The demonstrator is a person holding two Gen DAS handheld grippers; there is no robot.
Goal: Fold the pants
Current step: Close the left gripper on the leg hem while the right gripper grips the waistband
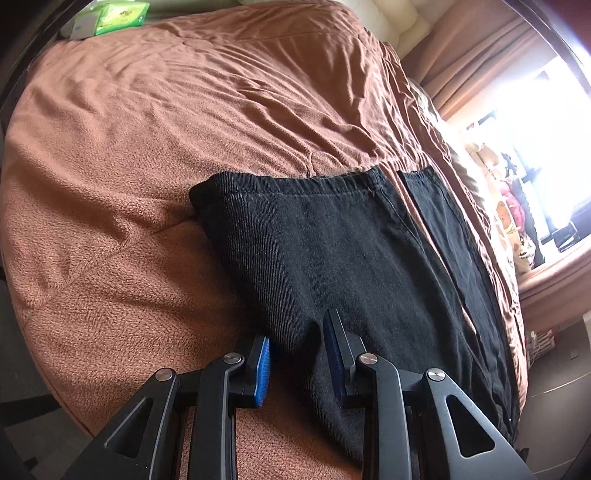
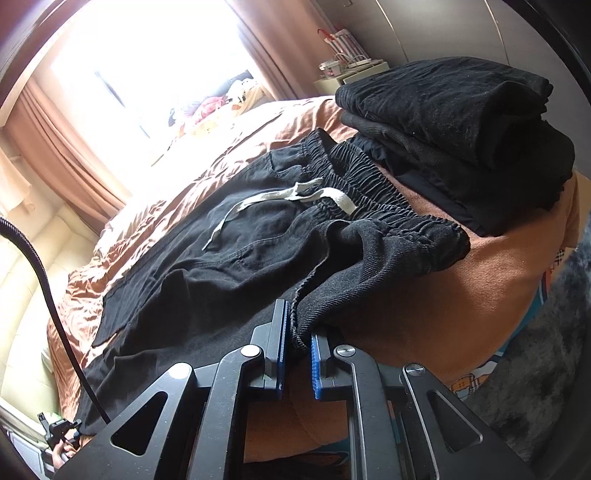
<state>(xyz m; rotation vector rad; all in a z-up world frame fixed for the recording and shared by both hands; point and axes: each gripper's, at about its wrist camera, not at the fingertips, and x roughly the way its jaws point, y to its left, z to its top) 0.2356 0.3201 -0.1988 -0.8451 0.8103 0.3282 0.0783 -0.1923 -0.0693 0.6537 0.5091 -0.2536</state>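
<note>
The black pants (image 2: 236, 236) lie spread on the bed's brown blanket (image 1: 155, 147), filling the centre of the right wrist view, with the waistband (image 2: 388, 206) toward the upper right and a pale drawstring (image 2: 280, 199) across it. The right gripper (image 2: 298, 341), at lower centre, is clamped on a bunched fold of the waistband edge. In the left wrist view, the left gripper (image 1: 297, 349) at lower centre has its jaws partly apart, straddling a pant leg hem (image 1: 303, 188); contact of the pads cannot be determined. A stack of folded dark clothes (image 2: 461, 122) sits at upper right.

No text on the green box (image 1: 118, 16) can be read.
</note>
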